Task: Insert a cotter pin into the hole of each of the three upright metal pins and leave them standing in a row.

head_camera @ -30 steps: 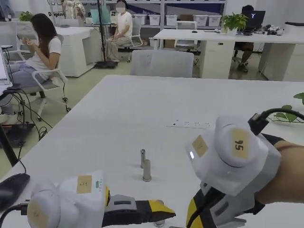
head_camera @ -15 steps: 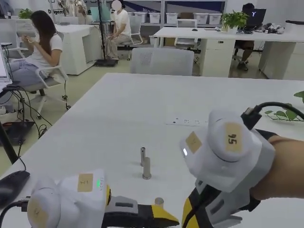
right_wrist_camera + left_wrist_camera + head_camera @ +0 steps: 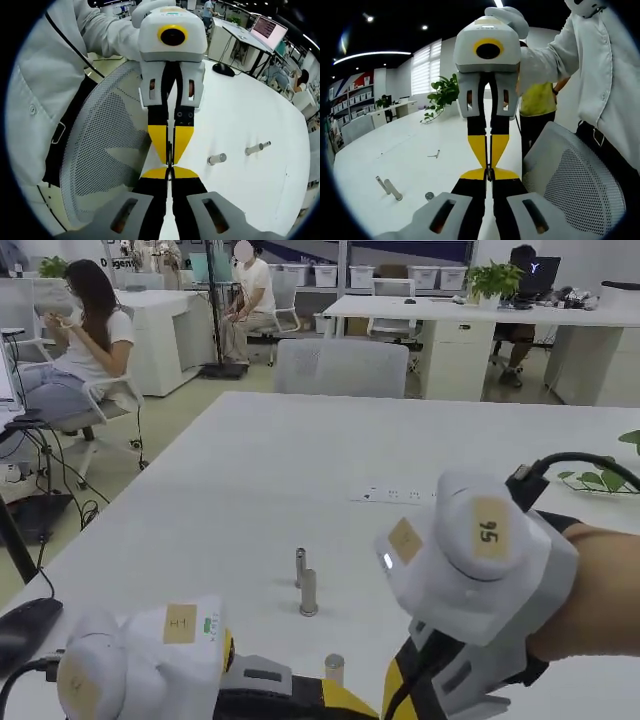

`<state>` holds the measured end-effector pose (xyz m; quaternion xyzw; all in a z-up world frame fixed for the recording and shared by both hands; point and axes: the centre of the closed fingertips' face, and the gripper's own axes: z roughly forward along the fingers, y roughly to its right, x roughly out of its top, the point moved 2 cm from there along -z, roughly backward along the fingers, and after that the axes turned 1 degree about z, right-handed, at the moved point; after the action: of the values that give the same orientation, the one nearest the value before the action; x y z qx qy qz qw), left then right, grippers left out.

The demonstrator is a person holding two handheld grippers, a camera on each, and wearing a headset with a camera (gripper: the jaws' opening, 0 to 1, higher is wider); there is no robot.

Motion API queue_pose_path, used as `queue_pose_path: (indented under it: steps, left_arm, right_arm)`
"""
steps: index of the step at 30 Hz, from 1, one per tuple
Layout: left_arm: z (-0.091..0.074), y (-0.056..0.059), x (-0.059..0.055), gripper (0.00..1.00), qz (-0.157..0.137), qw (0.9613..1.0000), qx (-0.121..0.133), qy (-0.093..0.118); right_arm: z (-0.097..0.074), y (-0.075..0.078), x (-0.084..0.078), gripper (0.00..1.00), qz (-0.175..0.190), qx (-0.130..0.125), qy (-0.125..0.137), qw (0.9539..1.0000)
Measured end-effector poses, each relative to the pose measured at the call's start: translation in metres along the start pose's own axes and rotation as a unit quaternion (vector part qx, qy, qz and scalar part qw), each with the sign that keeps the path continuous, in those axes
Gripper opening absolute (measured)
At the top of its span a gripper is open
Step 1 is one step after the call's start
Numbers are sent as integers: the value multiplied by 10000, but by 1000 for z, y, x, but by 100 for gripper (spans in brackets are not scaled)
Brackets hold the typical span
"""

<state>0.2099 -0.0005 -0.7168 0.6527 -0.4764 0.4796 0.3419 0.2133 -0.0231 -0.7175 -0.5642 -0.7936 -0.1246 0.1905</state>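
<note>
- The near pin [image 3: 334, 667] stands upright on the white table [image 3: 250, 470], close to the table's front edge.
- The middle pin [image 3: 309, 594] stands upright beyond the near pin and a little to its left. The thinner far pin [image 3: 300, 567] stands just behind the middle pin, so the three make a slanted row.
- The holes in the pins are too small to make out.
- A cotter pin [image 3: 435, 155] lies flat on the table, well apart from the near pin, on the side toward the plant [image 3: 442, 95].
- The left gripper [image 3: 488, 176] has its jaws pressed together. In the head view its yellow tips sit just right of the near pin, nearer the person.
- The right gripper [image 3: 489, 161] faces it tip to tip from the opposite side, and its jaws are also closed against each other.
- A thin dark sliver [image 3: 489, 172] shows where the tips of both grippers meet. It is too small to tell what it is or which gripper has it.
- Whether the tips touch the near pin cannot be told from the head view.
- A power strip [image 3: 400, 500] lies flat on the table well beyond the far pin.
- A mesh chair [image 3: 110, 145] stands on the person's side of the near pin, behind the grippers.
- A white shirt [image 3: 605, 75] is just past the mesh chair.
- Far beyond the near pin, off the table's left side, a seated person [image 3: 90, 340] faces away from the table.
</note>
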Motion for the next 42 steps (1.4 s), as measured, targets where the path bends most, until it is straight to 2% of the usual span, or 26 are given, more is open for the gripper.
queue_pose_path:
  steps: [5, 13, 18, 24, 30, 34, 37, 38, 41, 42]
  left_arm:
    - [-1, 0, 1, 0, 24, 10000, -27, 7]
    - [-3, -3, 1, 0, -106, 9999, -48, 37]
    - [-4, -3, 0, 0, -90, 9999, -66, 7]
    - [-7, -3, -1, 0, -32, 9999, -97, -10]
    - [-10, 1, 4, 0, 103, 9997, -212, 39]
    - [-10, 6, 7, 0, 227, 9992, -314, 17]
    - [-10, 11, 10, 0, 318, 9987, -393, 12]
    - [-10, 11, 11, 0, 326, 9987, -401, 19]
    - [-9, 13, 14, 0, 410, 9982, -433, -3]
    - [-9, 14, 14, 0, 418, 9981, -447, 4]
  right_arm:
    - [0, -1, 1, 3, 20, 8, 69, 10000]
    - [0, 1, 2, 4, -7, -2, 147, 9999]
    - [-1, 3, 1, 9, 53, -43, 187, 9998]
    - [-7, 3, -8, 12, 202, 111, 230, 9995]
    - [-10, 0, -12, 13, 519, 606, 535, 9954]
    - [-13, -4, -8, 13, 754, 1030, 855, 9881]
    - [-14, -8, -6, 13, 904, 1449, 1013, 9801]
    - [-14, -7, -6, 13, 877, 1456, 1032, 9800]
    - [-16, -10, -4, 12, 956, 1750, 1117, 9735]
    - [-16, -10, -4, 12, 947, 1781, 1129, 9729]
